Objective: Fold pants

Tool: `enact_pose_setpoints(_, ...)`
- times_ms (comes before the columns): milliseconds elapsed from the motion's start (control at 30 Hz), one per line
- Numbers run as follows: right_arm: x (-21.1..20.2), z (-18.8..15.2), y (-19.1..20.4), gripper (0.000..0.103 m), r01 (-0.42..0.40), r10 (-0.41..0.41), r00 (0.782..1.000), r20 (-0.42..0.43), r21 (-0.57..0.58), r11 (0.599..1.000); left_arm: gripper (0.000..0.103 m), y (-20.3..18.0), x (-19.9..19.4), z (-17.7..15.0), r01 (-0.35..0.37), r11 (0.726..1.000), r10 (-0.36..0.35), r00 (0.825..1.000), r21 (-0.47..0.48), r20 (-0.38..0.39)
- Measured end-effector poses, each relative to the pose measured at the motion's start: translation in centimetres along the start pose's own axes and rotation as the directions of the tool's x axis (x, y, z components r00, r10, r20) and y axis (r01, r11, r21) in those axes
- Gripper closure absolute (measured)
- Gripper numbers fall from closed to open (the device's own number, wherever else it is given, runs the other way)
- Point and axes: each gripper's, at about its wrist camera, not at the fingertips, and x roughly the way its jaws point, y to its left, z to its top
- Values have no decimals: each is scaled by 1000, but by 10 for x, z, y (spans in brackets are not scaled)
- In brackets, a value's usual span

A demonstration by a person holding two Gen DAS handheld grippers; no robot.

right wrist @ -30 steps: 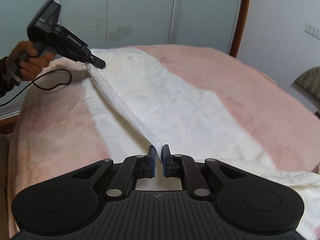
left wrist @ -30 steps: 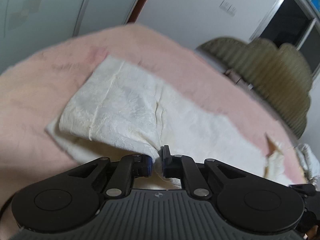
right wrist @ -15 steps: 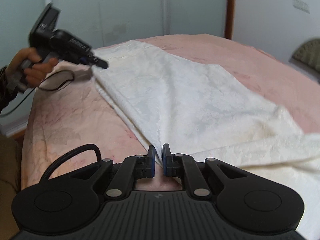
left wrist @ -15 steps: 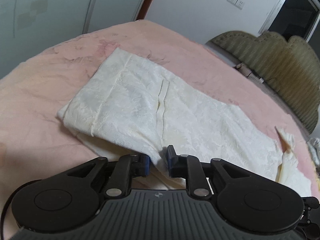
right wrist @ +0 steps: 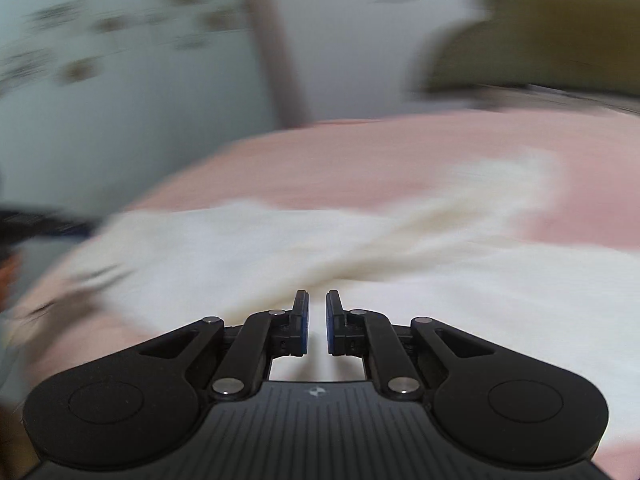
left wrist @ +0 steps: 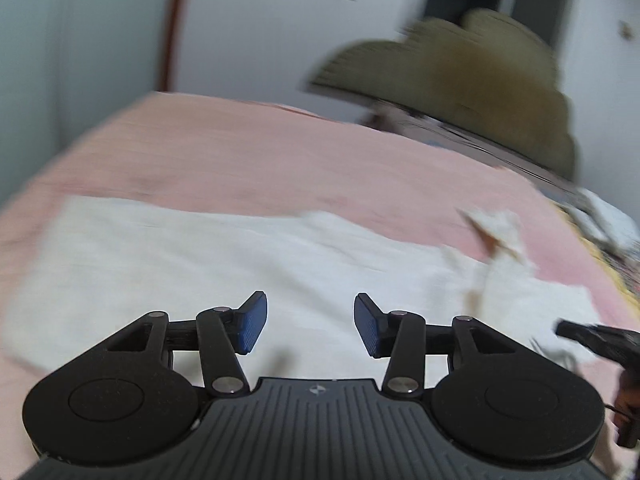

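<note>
The cream-white pants [left wrist: 240,272] lie folded lengthwise on the pink bed cover [left wrist: 280,160]. My left gripper [left wrist: 310,326] is open and empty just above the cloth. In the right wrist view the pants [right wrist: 360,256] spread across the bed, blurred by motion. My right gripper [right wrist: 317,322] has its jaws close together with a narrow gap; no cloth shows between them. The right gripper also shows at the right edge of the left wrist view [left wrist: 592,338], and the left gripper at the left edge of the right wrist view [right wrist: 36,222].
An olive padded headboard [left wrist: 460,92] stands at the far side of the bed. White walls and a brown door frame [right wrist: 276,40] lie behind. A patterned cloth [left wrist: 608,240] lies at the bed's right edge.
My left gripper has opened and let go of the pants. My right gripper has released the fold edge and widened slightly. Both views swung fast and are blurred.
</note>
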Motion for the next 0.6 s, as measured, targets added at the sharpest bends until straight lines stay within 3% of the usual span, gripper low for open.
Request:
enact_pose_setpoints(67, -8, -7, -35, 95, 179, -179, 984, -12, 94, 979, 51, -21, 21, -2, 88, 995, -86, 995, 46, -44)
enact_pose_setpoints(133, -10, -20, -60, 95, 304, -295, 952, -83, 135, 943, 51, -44, 39, -6, 149, 983, -141, 987, 104, -82)
enact_pose_setpoints(267, -16, -27, -65, 95, 322, -317, 947, -58, 189, 927, 42, -89, 61, -23, 245, 939, -221, 968, 242, -121)
enact_pose_setpoints(367, -4, -12, -54, 94, 354, -352, 935, -35, 140, 925, 37, -117, 73, -38, 280, 892, -254, 960, 356, -117)
enact_pose_setpoints(467, 11, 11, -42, 94, 273, -276, 961, 5, 121, 954, 36, -139, 88, -54, 243, 850, -217, 970, 466, -110)
enact_pose_setpoints(600, 47, 58, -18, 90, 243, -243, 969, 47, 14, 970, 37, -159, 109, -73, 144, 814, -131, 989, 563, -64)
